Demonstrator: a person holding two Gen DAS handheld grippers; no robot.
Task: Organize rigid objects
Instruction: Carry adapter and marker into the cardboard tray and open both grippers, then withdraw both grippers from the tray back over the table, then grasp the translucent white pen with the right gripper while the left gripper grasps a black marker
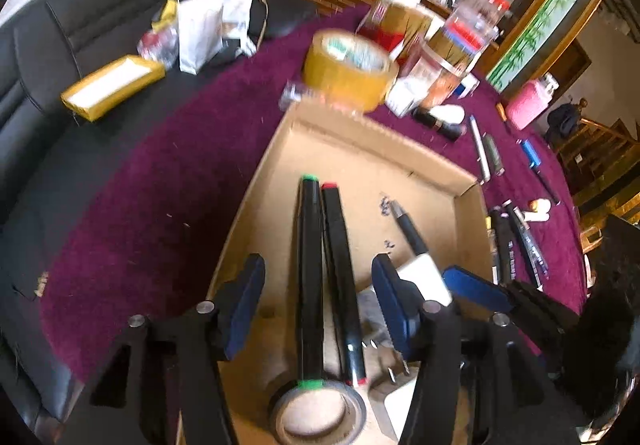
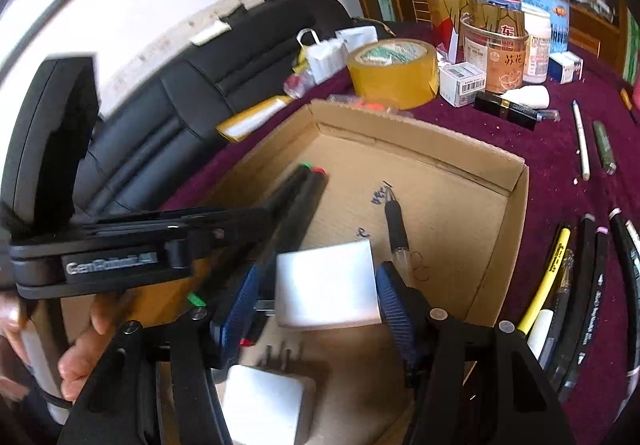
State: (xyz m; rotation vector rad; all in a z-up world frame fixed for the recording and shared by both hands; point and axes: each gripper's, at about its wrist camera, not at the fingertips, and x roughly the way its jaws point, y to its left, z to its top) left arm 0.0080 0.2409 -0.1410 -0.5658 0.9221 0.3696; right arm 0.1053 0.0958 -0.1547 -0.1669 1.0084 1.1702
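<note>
Markers (image 1: 320,277) lie released under your open left jaws, while your right jaws seemingly pinch the white block (image 2: 327,287) for boxing.

bright daylight — motion blur | fisheye edges bowed — dark corners

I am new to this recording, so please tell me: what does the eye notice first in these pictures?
First, the shallow cardboard box on the purple cloth, with two black markers lying side by side inside it. The right gripper straddles a white charger block over the box. Behind the box stands a big roll of yellow tape.
</note>
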